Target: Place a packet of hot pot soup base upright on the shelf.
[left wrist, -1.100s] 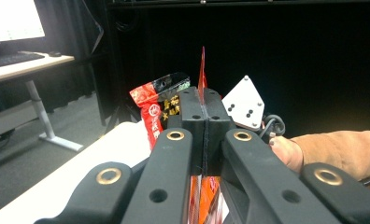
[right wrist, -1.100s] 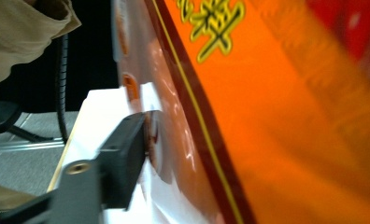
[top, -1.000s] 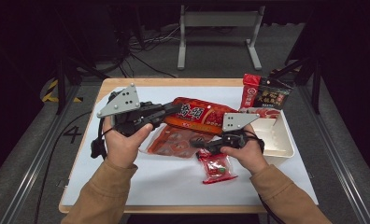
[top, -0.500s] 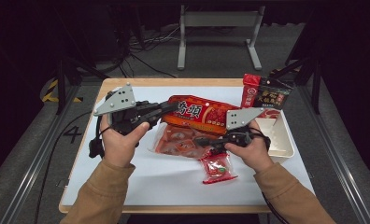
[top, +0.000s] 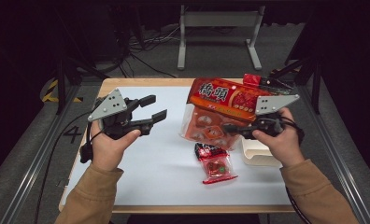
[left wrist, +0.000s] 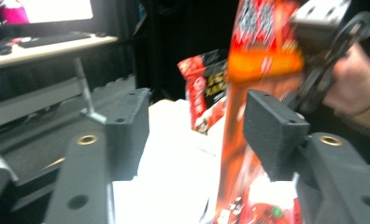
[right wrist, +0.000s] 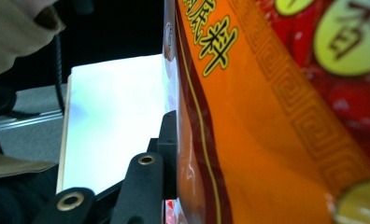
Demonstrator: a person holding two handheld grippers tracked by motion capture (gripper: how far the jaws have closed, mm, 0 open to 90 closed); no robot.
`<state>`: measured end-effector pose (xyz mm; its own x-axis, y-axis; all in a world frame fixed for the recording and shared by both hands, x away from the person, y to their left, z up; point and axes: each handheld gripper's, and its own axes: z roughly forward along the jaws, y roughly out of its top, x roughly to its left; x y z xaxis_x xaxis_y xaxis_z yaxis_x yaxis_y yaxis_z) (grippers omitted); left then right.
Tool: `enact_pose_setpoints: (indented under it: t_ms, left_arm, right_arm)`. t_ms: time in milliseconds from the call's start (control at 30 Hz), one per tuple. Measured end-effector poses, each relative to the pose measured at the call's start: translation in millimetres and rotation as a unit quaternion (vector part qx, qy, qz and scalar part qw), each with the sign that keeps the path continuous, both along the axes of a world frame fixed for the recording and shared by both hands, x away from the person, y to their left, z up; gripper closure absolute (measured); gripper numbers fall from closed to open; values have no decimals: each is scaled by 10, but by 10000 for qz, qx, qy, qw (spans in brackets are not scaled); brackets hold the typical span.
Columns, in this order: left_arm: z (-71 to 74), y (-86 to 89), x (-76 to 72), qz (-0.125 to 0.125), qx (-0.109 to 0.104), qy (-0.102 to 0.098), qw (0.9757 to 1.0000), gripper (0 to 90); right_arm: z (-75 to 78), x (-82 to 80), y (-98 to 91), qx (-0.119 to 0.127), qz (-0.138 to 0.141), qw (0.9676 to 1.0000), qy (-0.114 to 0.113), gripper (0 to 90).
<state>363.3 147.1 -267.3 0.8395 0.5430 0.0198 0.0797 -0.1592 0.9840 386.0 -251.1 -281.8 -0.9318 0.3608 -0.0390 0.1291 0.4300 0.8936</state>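
Observation:
A large orange and red snack bag (top: 216,107) hangs upright above the white table (top: 164,172). My right gripper (top: 227,127) is shut on its lower right edge, its jaws having just closed onto it. In the right gripper view the bag (right wrist: 276,116) presses against the one jaw that shows. My left gripper (top: 159,106) hovers to the left of the bag and apart from it. Its jaws have just been opening and hold nothing. In the left gripper view, the left gripper (left wrist: 197,135) faces the bag (left wrist: 262,42) and the other hand (left wrist: 356,84).
A small red packet (top: 216,168) lies on the table below the bag. Beside my right hand stands a white tray (top: 258,156). Another red packet (top: 251,79) sits at the far right edge. Metal rails run along both sides of the table.
The left gripper has opened, let go of the bag's left end and drawn back to the left. The right gripper has lifted the bag from lying flat to hanging upright.

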Motion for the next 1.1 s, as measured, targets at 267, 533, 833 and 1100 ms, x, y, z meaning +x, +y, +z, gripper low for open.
enact_pose_setpoints:
  t_ms: [267, 533, 833, 1100]
  left_arm:
    - [-205, 202, 17, 279, 203, 201, 9992, 326]
    - [-405, 361, 18, 488, 343, 415, 9974, 283]
    - [-592, 522, -2, 698, 472, 496, 9952, 249]
    - [-800, 661, -13, 966, 695, 607, 9910, 228]
  right_arm:
    - [216, 28, -290, -96, -528, 9986, 18, 707]
    - [288, 58, -498, -249, -1030, 9943, 84, 707]
    - [333, 68, -706, -314, -1461, 9887, 139, 707]
    - [330, 55, -843, -331, -1739, 9840, 212, 706]
